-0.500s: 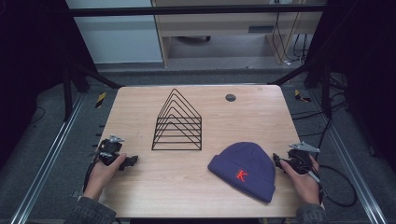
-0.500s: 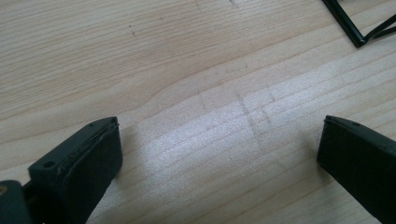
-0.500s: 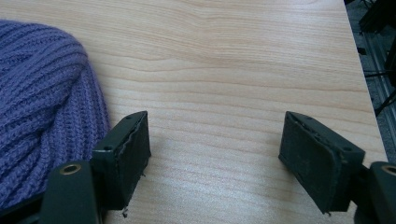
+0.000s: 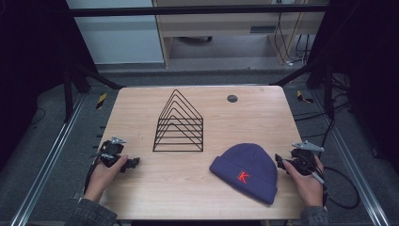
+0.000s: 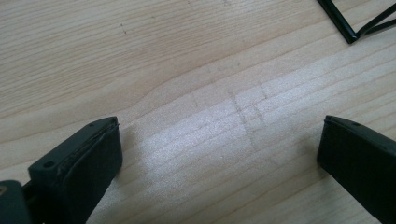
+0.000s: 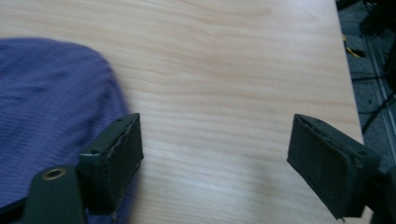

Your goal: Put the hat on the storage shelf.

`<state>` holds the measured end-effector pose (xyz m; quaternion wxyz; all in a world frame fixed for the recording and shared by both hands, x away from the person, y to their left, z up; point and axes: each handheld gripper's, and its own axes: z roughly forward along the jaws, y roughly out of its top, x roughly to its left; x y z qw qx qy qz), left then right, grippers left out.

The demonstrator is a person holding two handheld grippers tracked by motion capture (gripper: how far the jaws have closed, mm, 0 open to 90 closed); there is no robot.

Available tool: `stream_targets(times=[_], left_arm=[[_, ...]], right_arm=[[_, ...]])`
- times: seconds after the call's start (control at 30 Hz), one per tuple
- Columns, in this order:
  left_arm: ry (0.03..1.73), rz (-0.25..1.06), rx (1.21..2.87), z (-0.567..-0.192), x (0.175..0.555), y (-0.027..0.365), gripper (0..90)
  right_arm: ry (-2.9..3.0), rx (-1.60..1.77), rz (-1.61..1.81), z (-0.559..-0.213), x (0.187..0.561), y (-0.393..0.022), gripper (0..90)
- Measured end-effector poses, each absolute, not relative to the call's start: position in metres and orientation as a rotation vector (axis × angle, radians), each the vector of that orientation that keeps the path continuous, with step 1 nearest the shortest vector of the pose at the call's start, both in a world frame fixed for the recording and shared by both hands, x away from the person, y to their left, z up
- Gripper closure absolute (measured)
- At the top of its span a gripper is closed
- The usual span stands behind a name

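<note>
A navy knit beanie [image 4: 244, 169] with a red K lies flat at the table's front right. A black wire rack [image 4: 179, 125] of triangular dividers stands mid-table. My left gripper [image 4: 132, 163] rests low near the front left, a hand's width from the rack, and points right. In the left gripper view it [image 5: 219, 135] is open over bare wood, with a rack corner [image 5: 348, 28] at the upper right. My right gripper [image 4: 281, 162] sits just right of the beanie. In the right gripper view it [image 6: 215, 135] is open, its left jaw at the edge of the beanie [image 6: 46, 112].
A small dark round disc [image 4: 232, 98] lies near the table's back edge. The wooden table [image 4: 141, 108] ends close to the right gripper, where dark floor and cables [image 6: 369, 56] begin. Metal rails [image 4: 47, 160] run along both sides.
</note>
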<state>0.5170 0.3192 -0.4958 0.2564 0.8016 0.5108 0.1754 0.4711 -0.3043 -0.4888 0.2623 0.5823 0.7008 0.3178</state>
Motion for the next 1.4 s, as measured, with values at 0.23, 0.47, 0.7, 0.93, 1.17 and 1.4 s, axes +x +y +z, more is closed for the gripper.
stream_targets(times=[0.23, 0.47, 0.7, 0.93, 1.17, 1.4], left_arm=[[1.386, 0.472, 2.176, -0.496, 0.517, 0.319, 0.0], [1.381, 0.472, 2.182, -0.496, 0.517, 0.319, 0.0], [1.383, 0.466, 2.183, -0.495, 0.517, 0.319, 0.0], [1.381, 0.466, 2.185, -0.495, 0.517, 0.319, 0.0], [1.382, 0.464, 2.186, -0.495, 0.517, 0.318, 0.0], [1.378, 0.462, 2.189, -0.495, 0.517, 0.317, 0.0]], right_arm=[[2.097, 1.442, 0.839, -0.456, 0.491, -0.268, 16.0], [2.240, 1.374, 0.793, -0.440, 0.519, -0.248, 24.0], [2.341, 1.370, 0.766, -0.440, 0.544, -0.239, 33.9], [2.389, 1.422, 0.749, -0.451, 0.554, -0.232, 40.9], [2.392, 1.427, 0.770, -0.454, 0.554, -0.231, 43.6], [2.393, 1.435, 0.790, -0.458, 0.554, -0.234, 45.5]])
